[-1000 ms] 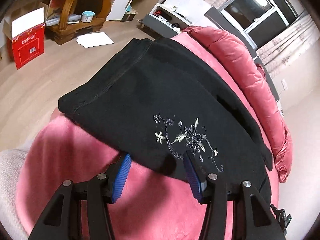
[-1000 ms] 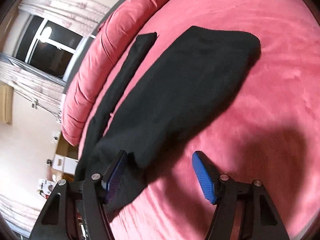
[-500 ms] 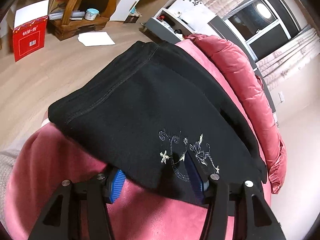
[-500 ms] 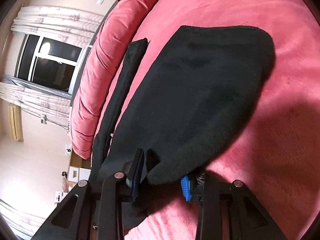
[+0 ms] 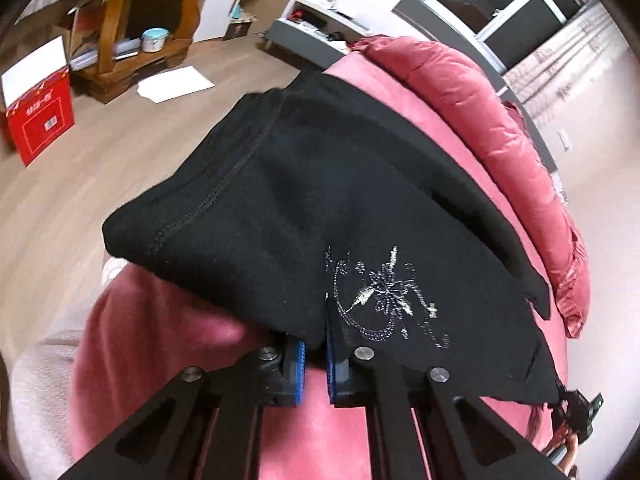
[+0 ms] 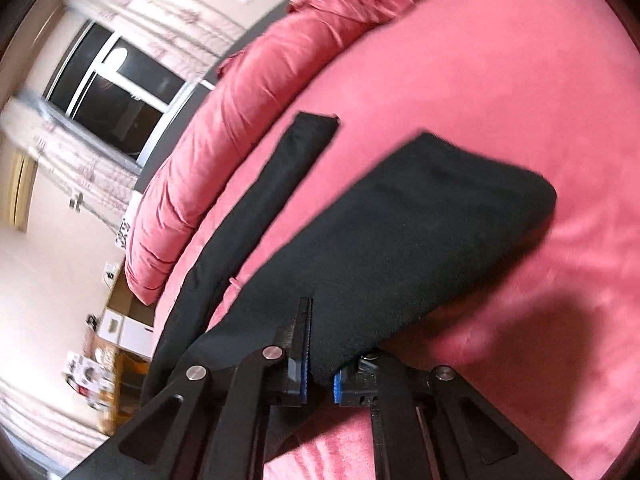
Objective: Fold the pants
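Note:
Black pants with a pale embroidered flower lie on a pink bed. My left gripper is shut on the near edge of the pants beside the waistband, next to the embroidery. In the right wrist view the nearer pant leg is lifted off the bed, and my right gripper is shut on its near edge. The other leg lies flat as a narrow black strip further back.
A rolled pink duvet runs along the far side of the bed. On the floor past the bed's end are a red box, white paper, a wooden shelf and a grey cabinet.
Both grippers moved forward onto the pants' near edge and closed on the fabric. The right one has lifted its leg off the bed.

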Available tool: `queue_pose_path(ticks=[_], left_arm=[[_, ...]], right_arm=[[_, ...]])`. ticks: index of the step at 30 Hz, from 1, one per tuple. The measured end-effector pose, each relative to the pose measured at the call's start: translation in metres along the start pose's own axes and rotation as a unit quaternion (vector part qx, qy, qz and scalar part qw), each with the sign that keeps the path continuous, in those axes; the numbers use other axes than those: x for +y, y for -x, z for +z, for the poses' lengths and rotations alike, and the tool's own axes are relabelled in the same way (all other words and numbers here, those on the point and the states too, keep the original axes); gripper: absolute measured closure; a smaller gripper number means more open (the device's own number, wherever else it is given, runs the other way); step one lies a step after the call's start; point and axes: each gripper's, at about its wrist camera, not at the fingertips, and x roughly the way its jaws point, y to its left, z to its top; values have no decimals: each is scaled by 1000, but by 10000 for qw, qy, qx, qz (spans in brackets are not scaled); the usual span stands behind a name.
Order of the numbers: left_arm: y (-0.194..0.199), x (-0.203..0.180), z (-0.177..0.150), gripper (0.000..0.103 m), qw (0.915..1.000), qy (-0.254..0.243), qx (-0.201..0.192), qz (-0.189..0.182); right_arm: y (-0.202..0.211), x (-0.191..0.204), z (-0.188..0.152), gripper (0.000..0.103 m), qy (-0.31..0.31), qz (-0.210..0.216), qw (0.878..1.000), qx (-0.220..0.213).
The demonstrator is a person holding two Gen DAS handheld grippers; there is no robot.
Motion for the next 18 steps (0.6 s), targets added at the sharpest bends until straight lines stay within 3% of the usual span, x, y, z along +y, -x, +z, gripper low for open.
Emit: queue_pose_path(ticks=[8,18], left_arm=[[30,5,-6,96,9995,-130,215,-171],[31,-5,-34,94,9936,-796,779,197]], right_arm=[[20,-2,10,95,131,-245,9996,-59],[40,-47,-7,95,4,-824,9966,-4]])
